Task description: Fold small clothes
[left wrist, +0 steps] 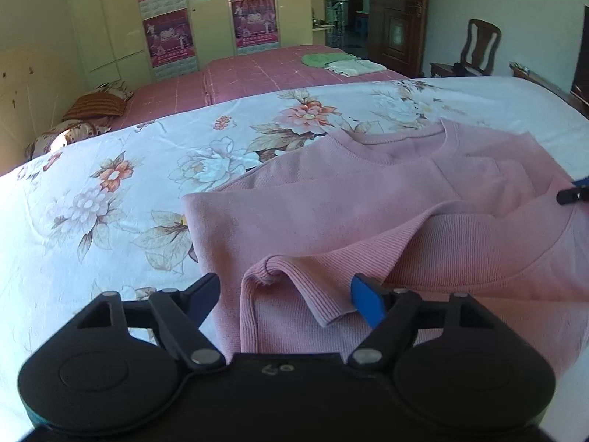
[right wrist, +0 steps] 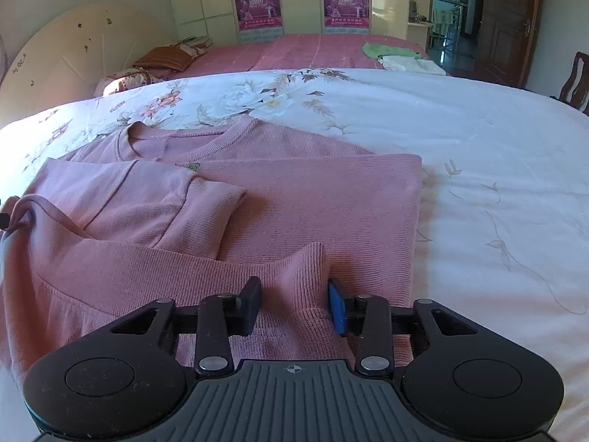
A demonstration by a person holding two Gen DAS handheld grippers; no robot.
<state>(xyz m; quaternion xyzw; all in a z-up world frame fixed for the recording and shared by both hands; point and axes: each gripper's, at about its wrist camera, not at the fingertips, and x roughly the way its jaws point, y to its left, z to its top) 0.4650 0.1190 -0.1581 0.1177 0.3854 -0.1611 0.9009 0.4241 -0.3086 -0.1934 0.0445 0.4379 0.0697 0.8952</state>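
Note:
A pink knit sweater [left wrist: 368,199] lies partly folded on the floral bedsheet [left wrist: 110,191], neckline at the far side, sleeves folded in over the body. My left gripper [left wrist: 285,296] is open, its jaws wide on either side of a raised fold of the near hem. In the right wrist view the sweater [right wrist: 294,191] fills the left and middle. My right gripper [right wrist: 294,304] is open, its jaws straddling a raised ridge of the near hem without pinching it. The right gripper's tip shows at the left wrist view's right edge [left wrist: 574,193].
The white floral sheet [right wrist: 478,169] spreads bare to the right of the sweater. Behind is a second bed with a pink cover [left wrist: 265,70] holding folded green and white cloths [left wrist: 342,62]. Pillows [left wrist: 95,105], wardrobes, a wooden door and a chair [left wrist: 478,48] stand beyond.

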